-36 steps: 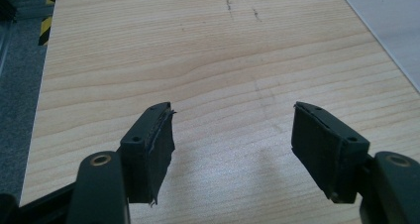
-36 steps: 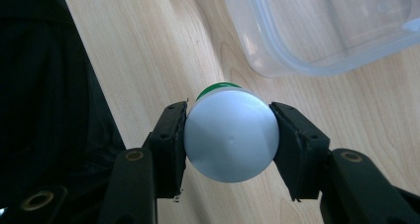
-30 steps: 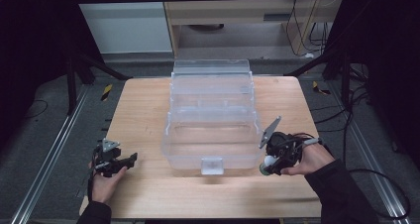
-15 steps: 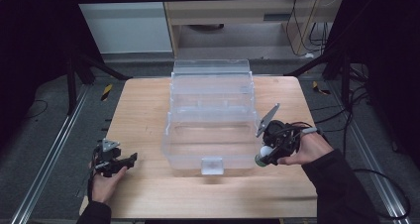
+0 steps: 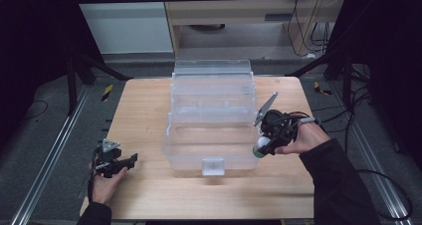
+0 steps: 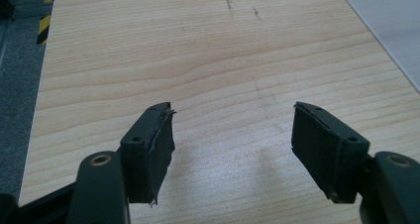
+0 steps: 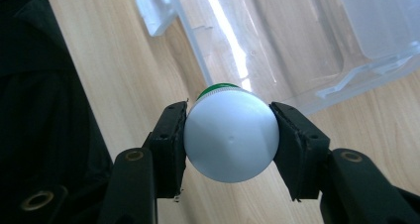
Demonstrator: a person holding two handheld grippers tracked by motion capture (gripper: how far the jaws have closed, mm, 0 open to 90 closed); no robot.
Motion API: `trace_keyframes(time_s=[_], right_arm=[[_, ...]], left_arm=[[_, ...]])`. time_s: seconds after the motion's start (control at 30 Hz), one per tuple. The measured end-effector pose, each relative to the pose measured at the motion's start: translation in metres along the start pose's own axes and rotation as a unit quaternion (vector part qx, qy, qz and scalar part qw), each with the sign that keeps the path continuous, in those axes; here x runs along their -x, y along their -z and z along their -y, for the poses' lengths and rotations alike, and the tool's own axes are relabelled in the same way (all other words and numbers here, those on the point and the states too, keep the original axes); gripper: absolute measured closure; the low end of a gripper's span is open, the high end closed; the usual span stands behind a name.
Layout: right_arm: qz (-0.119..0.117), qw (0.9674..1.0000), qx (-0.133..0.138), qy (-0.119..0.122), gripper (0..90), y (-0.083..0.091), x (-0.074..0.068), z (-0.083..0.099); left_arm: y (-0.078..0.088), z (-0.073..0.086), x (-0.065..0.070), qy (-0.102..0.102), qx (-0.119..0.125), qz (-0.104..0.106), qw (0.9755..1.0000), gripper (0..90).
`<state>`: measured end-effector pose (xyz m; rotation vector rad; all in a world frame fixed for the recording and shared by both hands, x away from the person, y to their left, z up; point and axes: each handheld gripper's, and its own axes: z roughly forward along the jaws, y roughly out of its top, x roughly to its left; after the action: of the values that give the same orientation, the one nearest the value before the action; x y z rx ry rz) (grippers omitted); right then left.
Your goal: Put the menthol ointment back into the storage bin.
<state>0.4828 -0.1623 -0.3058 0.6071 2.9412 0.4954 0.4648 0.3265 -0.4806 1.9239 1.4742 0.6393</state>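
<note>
a pale wooden worktop [image 5: 149, 115] stands in a dim lab, grey floor and metal rails on either side. a clear plastic organiser box [image 5: 211, 118] sits open at its middle, tiers stepped back. at the box's right front corner, the person's right hand [image 5: 303, 138] comes in from the lower right, sleeve dark, wrist bent inward, and holds the right claw [image 7: 230, 135] level; its pads pinch a small white bottle with a green collar [image 7: 230, 140] just above the worktop, beside the box wall. the left claw [image 6: 233, 135] rests low near the worktop's left front edge, spread with bare wood between its pads. no label or writing can be read.
</note>
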Motion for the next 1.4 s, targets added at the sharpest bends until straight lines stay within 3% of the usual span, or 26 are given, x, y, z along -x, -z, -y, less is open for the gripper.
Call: trace_keyframes(time_s=[0.27,0.5,0.83,1.03,1.4], right_arm=[[0.008,0.9999,0.004,0.007,50.5,-0.007,0.013,-0.009],[0.008,0.9999,-0.001,-0.008,50.5,-0.019,0.025,-0.014],[0.004,0.9999,-0.010,-0.009,50.5,-0.038,0.037,-0.013],[0.001,0.9997,-0.021,-0.012,50.4,-0.049,0.040,-0.010],[0.003,0.9992,-0.037,0.014,50.5,-0.064,0.037,-0.015]], left_arm=[[0.000,0.000,0.000,0.000,0.000,0.000,1.0000,32.2],[0.000,0.000,-0.001,0.001,0.001,0.000,1.0000,32.2],[0.000,0.000,-0.001,0.000,0.001,0.000,1.0000,32.3],[0.000,0.000,-0.001,0.000,0.001,0.000,1.0000,32.3],[0.000,-0.001,-0.001,0.000,0.001,0.000,1.0000,32.4]])
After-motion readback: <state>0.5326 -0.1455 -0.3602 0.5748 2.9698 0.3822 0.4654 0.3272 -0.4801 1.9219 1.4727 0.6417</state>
